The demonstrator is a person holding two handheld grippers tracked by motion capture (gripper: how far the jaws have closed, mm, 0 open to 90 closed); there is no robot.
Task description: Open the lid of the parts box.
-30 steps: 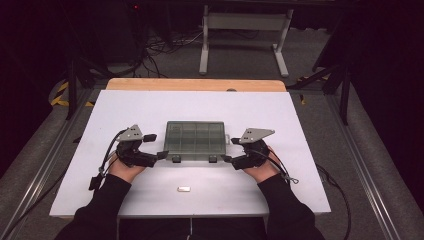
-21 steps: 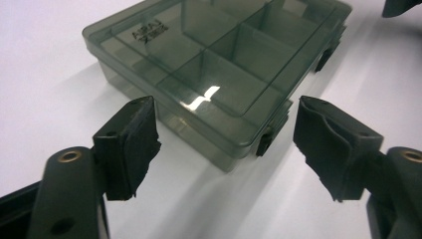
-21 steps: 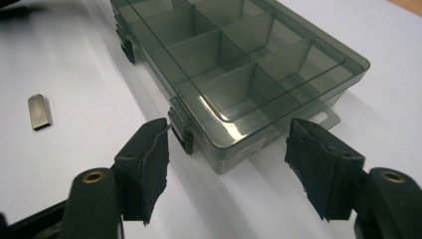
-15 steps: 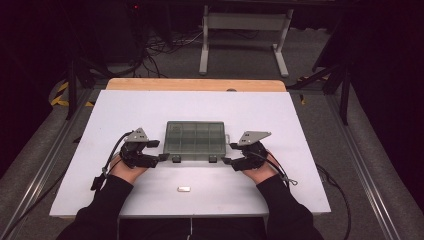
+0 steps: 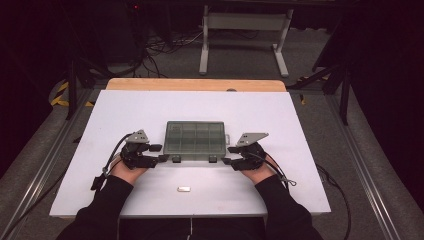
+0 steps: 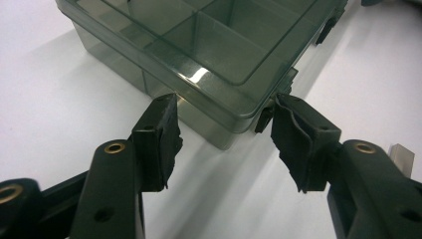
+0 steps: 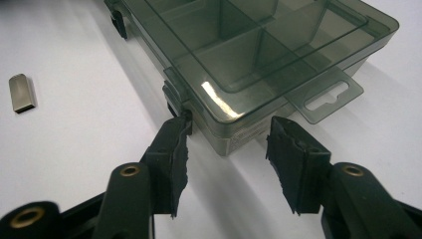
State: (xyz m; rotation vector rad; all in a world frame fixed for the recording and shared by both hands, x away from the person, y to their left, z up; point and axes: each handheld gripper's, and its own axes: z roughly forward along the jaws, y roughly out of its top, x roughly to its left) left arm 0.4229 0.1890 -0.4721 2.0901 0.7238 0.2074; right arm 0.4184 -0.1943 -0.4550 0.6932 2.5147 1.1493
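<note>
Smoky clear plastic box [image 5: 195, 139], gridded compartments, rectangular.

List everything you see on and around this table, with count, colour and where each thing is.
Compartment box: one, smoky clear grey, lid shut, table middle.
Metal piece: one, silver, near the front edge.
Table: one, white top, wood strip at the back.
Stand: one, pale grey, on the floor behind.
Left gripper: one, black, jaws astride the box's near left corner, just been closing.
Right gripper: one, black, astride the near right corner, just been closing.
</note>
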